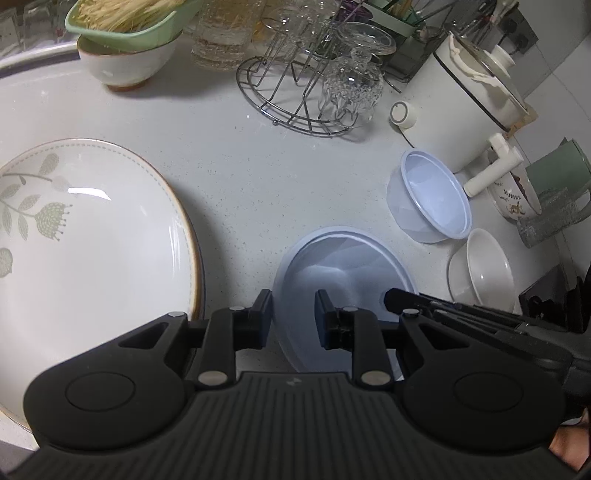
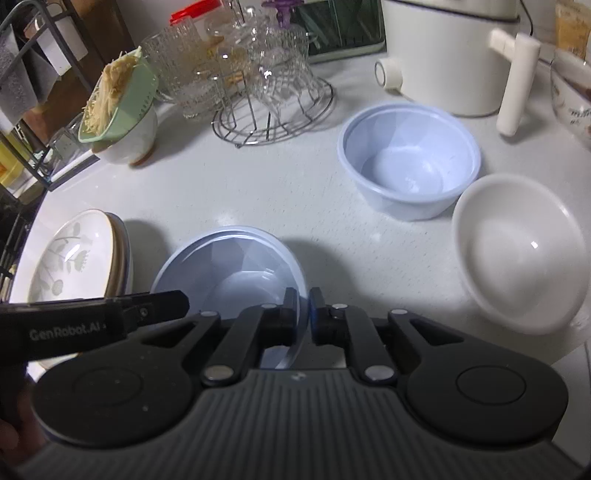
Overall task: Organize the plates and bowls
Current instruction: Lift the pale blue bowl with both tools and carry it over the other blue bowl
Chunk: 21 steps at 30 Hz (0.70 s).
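Note:
A pale blue plastic bowl, seemingly with a second one nested inside, sits on the white counter just ahead of both grippers. My left gripper is shut on its left rim. My right gripper is shut on its right rim, and its black tip shows in the left wrist view. A stack of floral plates lies to the left. Another blue bowl and a white bowl stand to the right.
A wire rack with glasses and a white electric pot stand at the back. A green colander of noodles rests on a white bowl at the back left. A green mug is far right.

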Motion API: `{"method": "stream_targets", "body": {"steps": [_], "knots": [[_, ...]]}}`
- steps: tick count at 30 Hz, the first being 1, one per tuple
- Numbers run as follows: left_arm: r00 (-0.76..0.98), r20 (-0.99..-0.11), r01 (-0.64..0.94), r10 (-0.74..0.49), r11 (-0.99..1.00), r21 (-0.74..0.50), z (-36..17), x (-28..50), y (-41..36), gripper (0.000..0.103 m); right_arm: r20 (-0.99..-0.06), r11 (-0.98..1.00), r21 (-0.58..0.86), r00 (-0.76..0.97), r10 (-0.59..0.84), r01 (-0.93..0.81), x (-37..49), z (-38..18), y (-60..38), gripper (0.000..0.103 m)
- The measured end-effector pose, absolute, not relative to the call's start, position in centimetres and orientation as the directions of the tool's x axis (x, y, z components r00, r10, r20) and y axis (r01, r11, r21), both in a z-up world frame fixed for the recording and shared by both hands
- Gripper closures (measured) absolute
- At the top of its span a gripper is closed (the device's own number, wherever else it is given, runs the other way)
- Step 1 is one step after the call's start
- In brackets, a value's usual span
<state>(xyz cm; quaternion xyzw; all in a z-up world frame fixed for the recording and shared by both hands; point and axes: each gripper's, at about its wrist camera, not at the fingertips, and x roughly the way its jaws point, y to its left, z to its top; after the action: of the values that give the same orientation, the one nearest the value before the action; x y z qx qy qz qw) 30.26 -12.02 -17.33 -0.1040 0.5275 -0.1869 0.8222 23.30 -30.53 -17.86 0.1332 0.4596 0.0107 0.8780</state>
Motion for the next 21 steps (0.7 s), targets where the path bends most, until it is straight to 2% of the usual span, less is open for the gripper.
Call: {"method": "stream_targets", "body": {"steps": [3, 5, 6, 7, 9, 21], "knots": [[0.383, -0.835, 0.190, -0.395, 0.918, -0.347, -16.9, 30.5, -11.9, 0.069, -0.799, 0.961, 0.257, 0.581, 0.152, 0.103, 23.3, -17.6, -30.7, 0.091], [0.398, -0.834, 0.181, -0.382, 0.924, -0.337, -16.3, 30.5, -11.6, 0.058, -0.796, 0.962, 0.255, 0.586, 0.149, 0.101, 23.3, -17.0, -30.8, 0.089], [0.412, -0.831, 0.182, -0.373, 0.928, -0.326, -15.9, 30.4, -11.5, 0.051, -0.792, 0.962, 0.255, 0.591, 0.150, 0.099, 23.3, -16.7, -30.9, 0.083], [0.427, -0.828, 0.184, -0.364, 0.931, -0.314, -15.4, 30.2, -11.4, 0.049, -0.786, 0.962, 0.255, 0.600, 0.147, 0.098, 23.2, -16.3, -31.0, 0.071], [0.446, -0.822, 0.194, -0.354, 0.935, -0.298, -14.4, 29.8, -11.3, 0.049, -0.766, 0.961, 0.257, 0.627, 0.141, 0.098, 22.7, -15.4, -31.4, 0.059], [0.555, -0.755, 0.229, -0.350, 0.936, -0.266, -7.5, 23.7, -10.5, 0.047, -0.658, 0.958, 0.271, 0.744, 0.117, 0.089, 16.3, -9.0, -32.0, 0.060]]}}
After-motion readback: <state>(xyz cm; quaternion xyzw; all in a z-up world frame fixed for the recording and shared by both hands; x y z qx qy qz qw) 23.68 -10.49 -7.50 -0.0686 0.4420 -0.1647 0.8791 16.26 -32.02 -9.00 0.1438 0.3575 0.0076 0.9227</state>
